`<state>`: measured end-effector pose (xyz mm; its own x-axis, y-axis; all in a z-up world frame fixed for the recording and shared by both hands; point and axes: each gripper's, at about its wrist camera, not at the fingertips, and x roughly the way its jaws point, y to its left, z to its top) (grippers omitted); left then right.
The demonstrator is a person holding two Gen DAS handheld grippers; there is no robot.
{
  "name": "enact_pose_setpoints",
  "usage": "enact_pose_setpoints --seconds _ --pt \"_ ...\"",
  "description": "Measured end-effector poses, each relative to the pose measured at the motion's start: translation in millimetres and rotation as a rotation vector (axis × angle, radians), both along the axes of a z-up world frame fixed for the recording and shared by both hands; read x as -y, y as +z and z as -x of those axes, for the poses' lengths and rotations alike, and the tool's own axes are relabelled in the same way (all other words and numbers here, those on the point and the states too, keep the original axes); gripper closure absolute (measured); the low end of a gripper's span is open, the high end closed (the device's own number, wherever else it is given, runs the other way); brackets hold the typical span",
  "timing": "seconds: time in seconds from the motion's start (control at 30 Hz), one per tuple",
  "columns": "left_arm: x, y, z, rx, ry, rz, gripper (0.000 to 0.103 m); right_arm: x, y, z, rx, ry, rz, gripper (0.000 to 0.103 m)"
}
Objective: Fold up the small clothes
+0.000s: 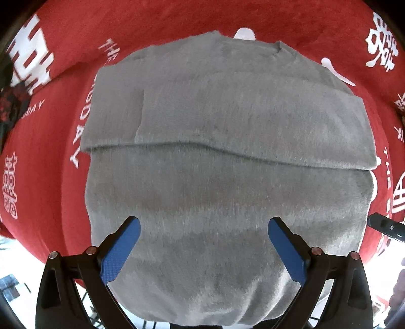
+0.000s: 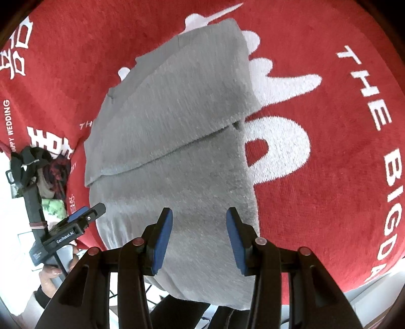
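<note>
While both grippers hang above it, a grey garment (image 1: 227, 177) lies spread on a red cloth (image 1: 152, 22) printed with white lettering and characters. A flap of the grey fabric is folded across the upper part, its free edge running side to side as a raised seam line (image 1: 227, 149) over the layer beneath. In the right wrist view the same garment (image 2: 177, 151) reaches from the far side of the red cloth (image 2: 316, 177) down to the near edge, where its lower end droops over and dark trouser legs show below it. The left gripper (image 1: 203, 225) points down at the garment with its blue-padded fingers (image 1: 119, 253) spread wide; grey fabric fills the view between them, but the pads press on nothing. The right gripper (image 2: 199, 215) has its jaws parted to a middling width, and its blue pads (image 2: 162, 243) stand clear of the fabric seen behind them, gripping nothing. From the right wrist view the left gripper (image 2: 88, 213) shows at the garment's left edge, carried by a hand (image 2: 54, 275) in a dark sleeve. A heap of dark and red-patterned clothes (image 2: 54, 169) lies at the far left beside the red cloth.
</note>
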<state>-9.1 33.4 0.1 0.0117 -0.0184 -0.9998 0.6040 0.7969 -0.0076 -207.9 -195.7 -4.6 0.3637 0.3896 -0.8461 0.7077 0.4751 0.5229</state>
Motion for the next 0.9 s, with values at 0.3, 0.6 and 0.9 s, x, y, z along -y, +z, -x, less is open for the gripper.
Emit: enact_pose_setpoints --seconds 0.3,0.6,0.9 --pt "-52.0 0.2 18.5 -0.041 0.06 0.023 0.002 -22.8 -9.6 9.0 0.066 0.087 -0.081 0.055" --pt "-156.6 -20.8 53.8 -0.122 0.077 0.069 0.002 -87.4 -29.1 69.6 0.043 0.234 -0.129 0.051" --pt "-232.2 -76.4 73.2 -0.235 0.182 0.093 0.002 -134.9 -82.3 125.1 -0.069 0.233 -0.066 0.051"
